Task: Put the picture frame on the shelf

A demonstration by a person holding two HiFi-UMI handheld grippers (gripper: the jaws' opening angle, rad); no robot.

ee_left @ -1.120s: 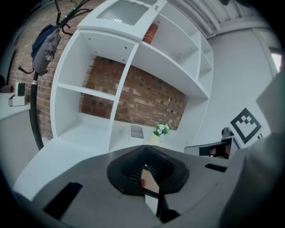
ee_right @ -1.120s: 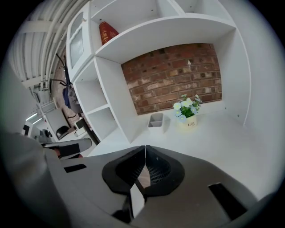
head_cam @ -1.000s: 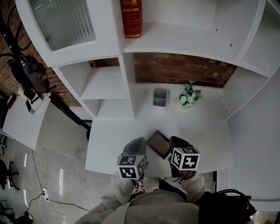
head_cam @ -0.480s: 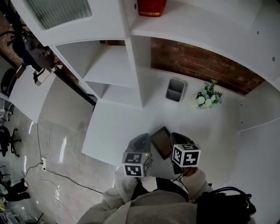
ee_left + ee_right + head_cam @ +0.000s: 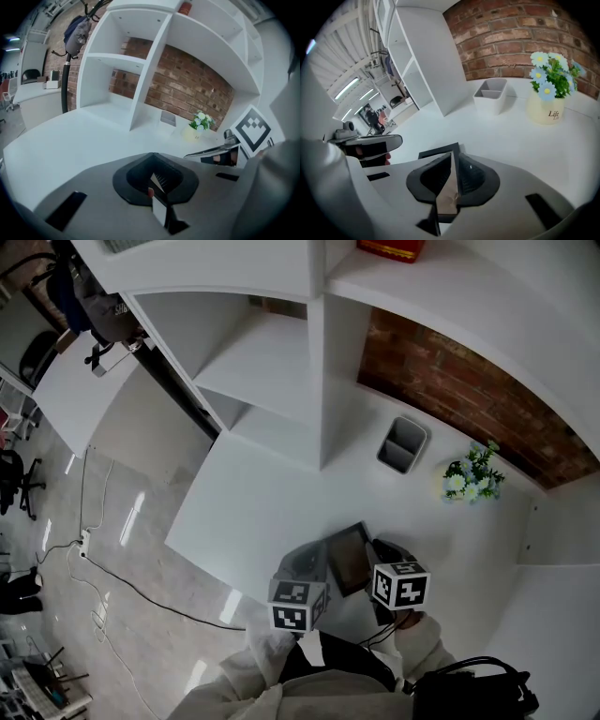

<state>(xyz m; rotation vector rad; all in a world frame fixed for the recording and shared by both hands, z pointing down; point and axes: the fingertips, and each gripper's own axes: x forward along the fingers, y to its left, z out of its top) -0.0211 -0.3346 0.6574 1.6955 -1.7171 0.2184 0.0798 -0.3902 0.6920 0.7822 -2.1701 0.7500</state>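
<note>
Your right tongs (image 5: 451, 164) grip the picture frame (image 5: 349, 557) and your left tongs (image 5: 157, 187) seem clamped on its other edge, at bottom centre over the worktop (image 5: 267, 517), so placing it on the shelf (image 5: 267, 367), upper left, is not yet done.

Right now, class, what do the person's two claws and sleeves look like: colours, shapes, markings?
The left claw and right claw have smooth grey shells with dark ribbed pads. Each carries a white cube printed with black square markers. The person's sleeves are pale beige.
</note>
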